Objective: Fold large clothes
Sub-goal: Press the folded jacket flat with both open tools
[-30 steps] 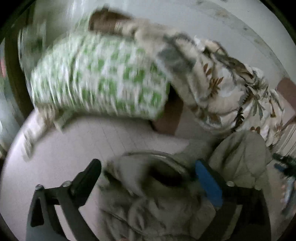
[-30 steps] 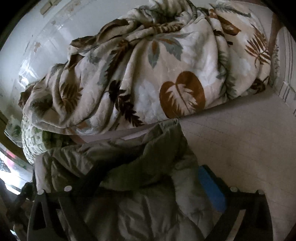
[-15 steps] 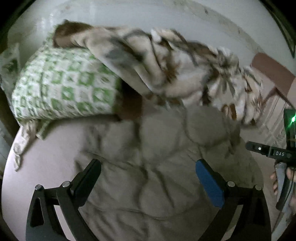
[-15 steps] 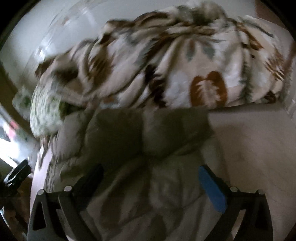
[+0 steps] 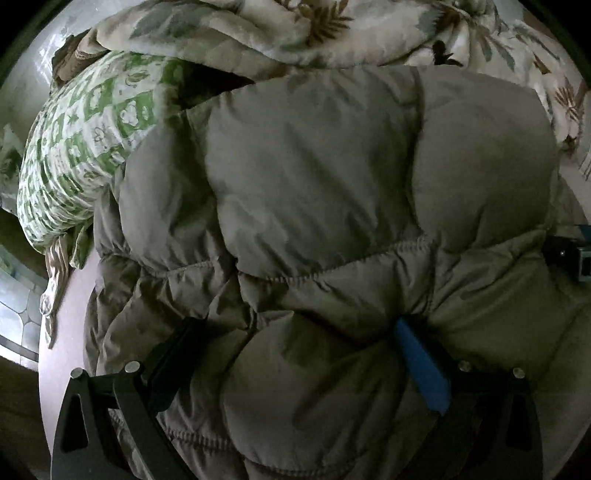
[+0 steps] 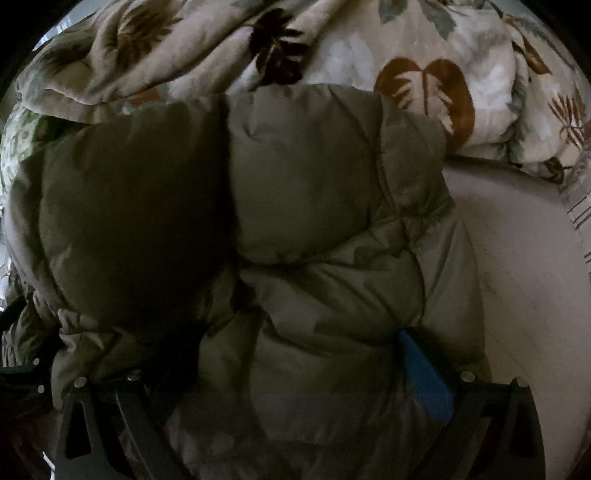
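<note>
An olive-grey quilted puffer jacket [image 5: 314, 192] lies spread on the bed and fills most of both views; it also shows in the right wrist view [image 6: 295, 192]. My left gripper [image 5: 295, 339] stands wide open, its fingers pressed down into the jacket's padding, with fabric bulging between them. My right gripper [image 6: 299, 350] is likewise wide open and sunk into the jacket near its right edge. Neither is clamped on fabric. The fingertips are partly buried.
A leaf-print quilt [image 5: 332, 29] is bunched along the far side of the bed [image 6: 517, 258], also seen in the right wrist view [image 6: 424, 48]. A green-and-white patterned pillow [image 5: 81, 147] lies far left. The other gripper's body [image 5: 576, 254] shows at the right.
The jacket, bunched up and lifted a second ago, has been laid out flat. Both grippers have come down close onto it and now press into its padding.
</note>
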A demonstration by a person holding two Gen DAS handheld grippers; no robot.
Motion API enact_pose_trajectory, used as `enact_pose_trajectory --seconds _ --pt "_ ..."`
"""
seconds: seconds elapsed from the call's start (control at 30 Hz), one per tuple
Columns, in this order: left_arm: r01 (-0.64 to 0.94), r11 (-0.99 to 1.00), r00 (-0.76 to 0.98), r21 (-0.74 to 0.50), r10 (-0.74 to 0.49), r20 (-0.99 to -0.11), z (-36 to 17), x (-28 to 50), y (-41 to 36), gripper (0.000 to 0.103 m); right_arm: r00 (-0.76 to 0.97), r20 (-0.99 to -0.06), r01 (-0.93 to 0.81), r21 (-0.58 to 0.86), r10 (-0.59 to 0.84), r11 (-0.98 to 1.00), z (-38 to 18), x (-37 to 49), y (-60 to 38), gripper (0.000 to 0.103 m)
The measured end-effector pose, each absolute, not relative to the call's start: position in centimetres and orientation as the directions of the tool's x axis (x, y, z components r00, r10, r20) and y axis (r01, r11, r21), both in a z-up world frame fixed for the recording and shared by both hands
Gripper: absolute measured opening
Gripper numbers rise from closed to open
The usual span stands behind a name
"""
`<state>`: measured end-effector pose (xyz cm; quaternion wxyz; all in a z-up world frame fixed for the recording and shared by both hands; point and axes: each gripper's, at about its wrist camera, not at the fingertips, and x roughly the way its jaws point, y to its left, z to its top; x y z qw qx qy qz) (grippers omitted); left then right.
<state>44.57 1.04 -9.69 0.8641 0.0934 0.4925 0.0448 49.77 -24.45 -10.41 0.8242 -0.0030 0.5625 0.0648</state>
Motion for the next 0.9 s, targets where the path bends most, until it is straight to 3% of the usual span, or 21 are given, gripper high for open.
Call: enact_pose_trajectory --seconds 0.27,0.5,0.6,0.73,0.9 --pt "-0.006 0.998 0.566 0.070 0.061 -0.822 -5.9 40.8 2.8 0.102 0.448 -0.881 -0.110 0.116 0.154 0.987 -6.6 45.5 -24.9 0.103" --pt "0.030 0.997 0.617 0.066 0.033 -0.786 -3.5 34.4 3.0 0.102 0.440 -0.867 -0.306 0.101 0.234 0.947 -2.2 36.8 -23.0 0.103" --pt "0.030 0.991 0.599 0.133 0.089 -0.796 -5.2 33.3 3.1 0.103 0.420 -0.883 -0.328 0.067 0.209 0.942 -3.0 35.3 -22.1 0.103" --pt "0.003 0.996 0.551 0.094 0.077 -0.831 -7.7 33.8 4.6 0.103 0.363 -0.913 -0.293 0.078 0.187 0.953 -6.7 35.5 -22.0 0.103" --pt "0.013 0.990 0.559 0.138 0.107 -0.822 -9.0 34.3 4.1 0.103 0.359 -0.924 -0.318 0.012 0.132 0.948 -9.1 35.9 -20.8 0.103"
